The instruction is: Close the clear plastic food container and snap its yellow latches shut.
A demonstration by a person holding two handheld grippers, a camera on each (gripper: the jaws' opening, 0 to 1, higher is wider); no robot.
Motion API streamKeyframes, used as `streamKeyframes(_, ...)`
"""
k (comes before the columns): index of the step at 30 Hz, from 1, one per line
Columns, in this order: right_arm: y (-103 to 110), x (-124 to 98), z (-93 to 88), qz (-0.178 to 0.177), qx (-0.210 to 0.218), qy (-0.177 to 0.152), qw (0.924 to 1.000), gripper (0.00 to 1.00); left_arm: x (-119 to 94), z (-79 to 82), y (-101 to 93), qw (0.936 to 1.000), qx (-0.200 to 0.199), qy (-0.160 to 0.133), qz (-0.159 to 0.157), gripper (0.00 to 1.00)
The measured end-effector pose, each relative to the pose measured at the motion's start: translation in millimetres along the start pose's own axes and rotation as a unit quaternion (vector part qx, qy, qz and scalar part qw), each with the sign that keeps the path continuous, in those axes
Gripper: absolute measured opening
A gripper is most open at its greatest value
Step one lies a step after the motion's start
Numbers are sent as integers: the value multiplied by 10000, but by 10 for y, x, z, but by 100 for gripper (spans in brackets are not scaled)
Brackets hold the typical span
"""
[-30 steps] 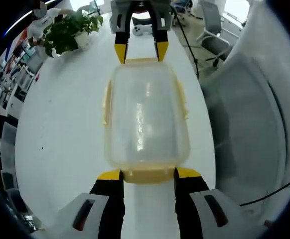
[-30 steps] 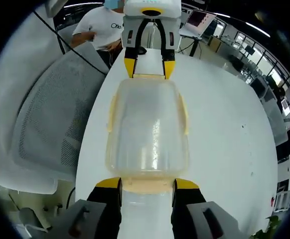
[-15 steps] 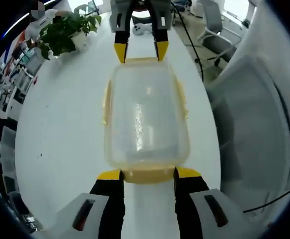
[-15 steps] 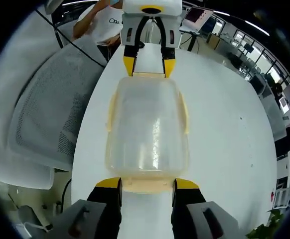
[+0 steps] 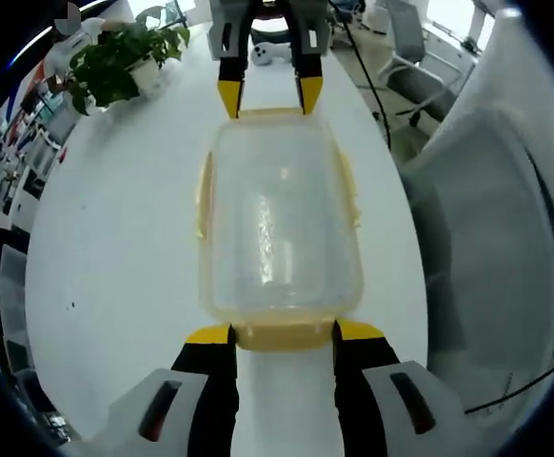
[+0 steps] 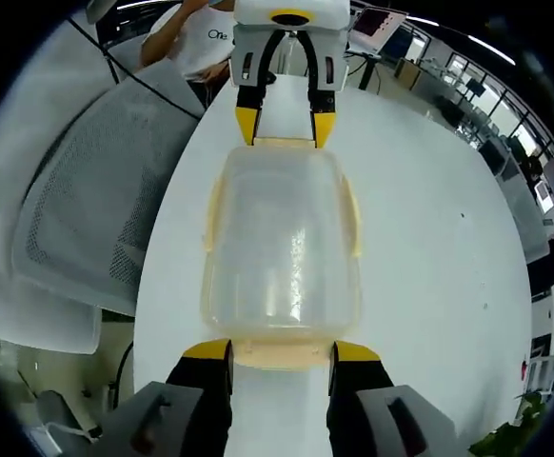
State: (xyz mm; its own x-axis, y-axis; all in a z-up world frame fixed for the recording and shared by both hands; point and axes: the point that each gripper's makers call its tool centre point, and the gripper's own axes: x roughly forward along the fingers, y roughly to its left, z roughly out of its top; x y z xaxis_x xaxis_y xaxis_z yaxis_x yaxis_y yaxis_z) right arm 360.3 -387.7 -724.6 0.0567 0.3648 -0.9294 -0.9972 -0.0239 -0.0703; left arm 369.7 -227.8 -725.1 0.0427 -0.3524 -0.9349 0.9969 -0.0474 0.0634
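With the container (image 5: 279, 224) between them, the left gripper (image 5: 282, 335) and right gripper (image 6: 279, 353) each clamp an end latch, apparently to snap it shut.

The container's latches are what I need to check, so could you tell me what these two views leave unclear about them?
- Left gripper view: end latch sits between the left gripper jaws; whether it is snapped is hidden.
- Right gripper view: same for the near latch at the right gripper.
- Side latches: too thin to judge.
- Container contents: blurred by glare.
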Motion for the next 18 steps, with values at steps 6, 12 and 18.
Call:
streamKeyframes(6, -7, 17, -64, 37, 9, 63, 10000, 37, 59, 34, -1, 10000, 13, -3, -40, 36)
streamKeyframes(12, -6, 65, -119, 50, 30, 63, 10000, 37, 118, 39, 11, 10000, 11, -8, -86, 36)
streamKeyframes(18, -15, 100, -154, 85, 61, 55, 9999, 37, 167, 40, 21, 9999, 9, 3, -121, 36)
